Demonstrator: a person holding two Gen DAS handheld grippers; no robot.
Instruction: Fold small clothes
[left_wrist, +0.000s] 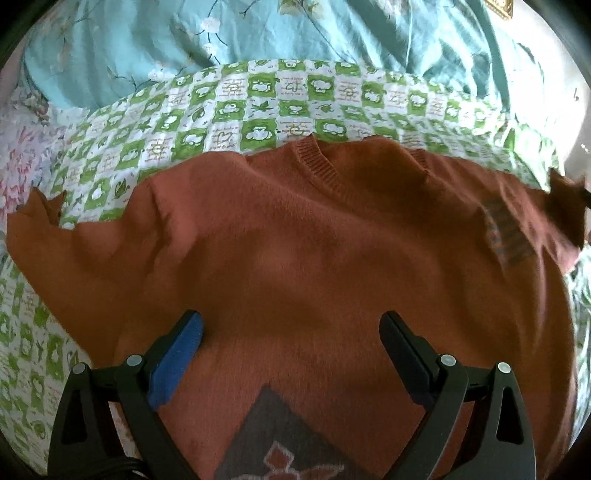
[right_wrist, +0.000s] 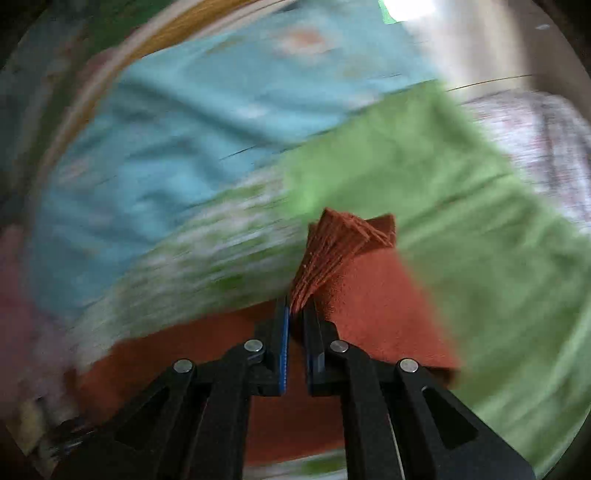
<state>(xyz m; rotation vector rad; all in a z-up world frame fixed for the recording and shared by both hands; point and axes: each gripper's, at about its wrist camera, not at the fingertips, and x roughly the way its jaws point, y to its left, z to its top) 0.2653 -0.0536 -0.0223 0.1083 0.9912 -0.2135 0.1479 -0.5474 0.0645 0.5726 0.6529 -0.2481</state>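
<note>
l tool (left_wrist: 291, 328) open over rust sweater (left_wrist: 295, 240); r tool (right_wrist: 295, 314) pinches its ribbed cuff.

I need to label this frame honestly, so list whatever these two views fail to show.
- Right wrist view: motion blur smears the checked sheet and blue quilt; their prints are unreadable.
- Right tool: which part of the sweater it pinches is unclear.
- Left wrist view: the sweater's dark motif and hem are cut off by the bottom edge and the open left tool.
- The sweater's right sleeve end is blurred at the rim.
</note>
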